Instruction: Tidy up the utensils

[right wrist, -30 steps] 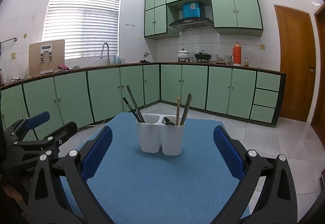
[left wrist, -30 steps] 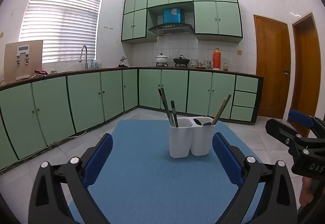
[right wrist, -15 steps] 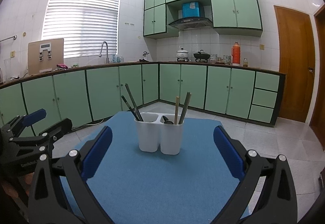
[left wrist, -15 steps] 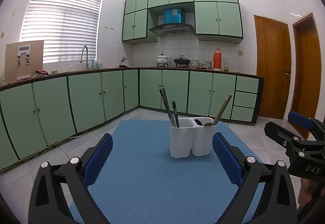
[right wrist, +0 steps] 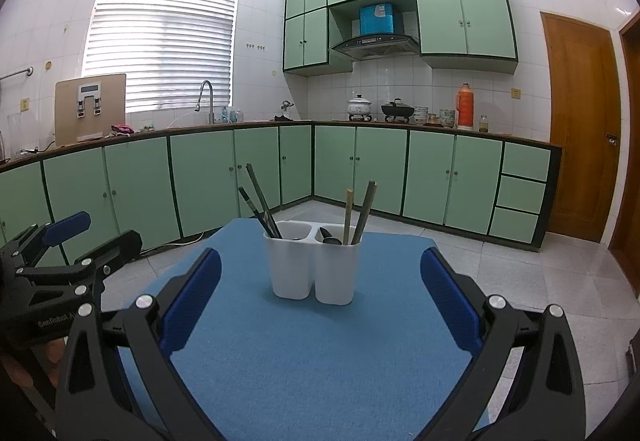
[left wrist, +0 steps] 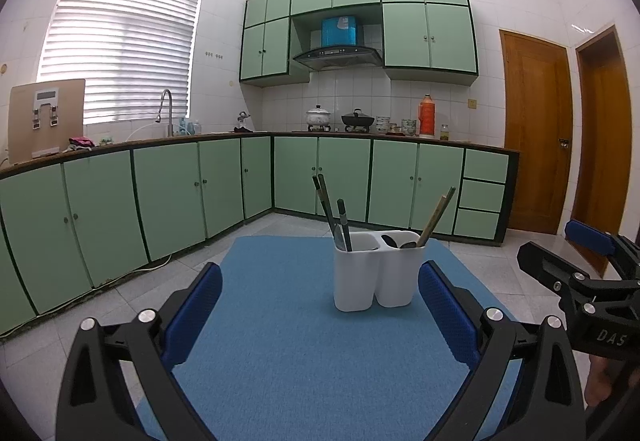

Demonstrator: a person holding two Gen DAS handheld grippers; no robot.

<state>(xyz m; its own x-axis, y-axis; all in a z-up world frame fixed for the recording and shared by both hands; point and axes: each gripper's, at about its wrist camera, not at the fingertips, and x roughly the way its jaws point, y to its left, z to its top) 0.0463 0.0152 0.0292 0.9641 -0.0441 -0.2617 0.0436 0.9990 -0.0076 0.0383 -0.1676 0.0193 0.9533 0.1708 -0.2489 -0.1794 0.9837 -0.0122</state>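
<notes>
A white two-compartment utensil holder [left wrist: 378,271] [right wrist: 314,265] stands upright on a blue mat [left wrist: 288,341] [right wrist: 304,353]. Dark chopsticks [left wrist: 326,207] [right wrist: 260,199] and a dark-handled utensil [left wrist: 344,221] lean in its left compartment. Wooden chopsticks [left wrist: 436,213] [right wrist: 358,211] and dark spoon heads [left wrist: 394,241] sit in the right one. My left gripper [left wrist: 320,309] is open and empty, short of the holder. My right gripper [right wrist: 320,305] is open and empty, also short of it. Each gripper shows at the edge of the other's view.
Green base cabinets [left wrist: 160,197] run along the left and back walls under a counter with a sink tap [left wrist: 166,109], pots [left wrist: 318,117] and a red thermos [left wrist: 427,115]. Wooden doors [left wrist: 534,153] stand at the right. Tiled floor surrounds the mat.
Both grippers have shifted very slightly; the holder appears a little lower and further left in the right wrist view. Nothing was picked up or released.
</notes>
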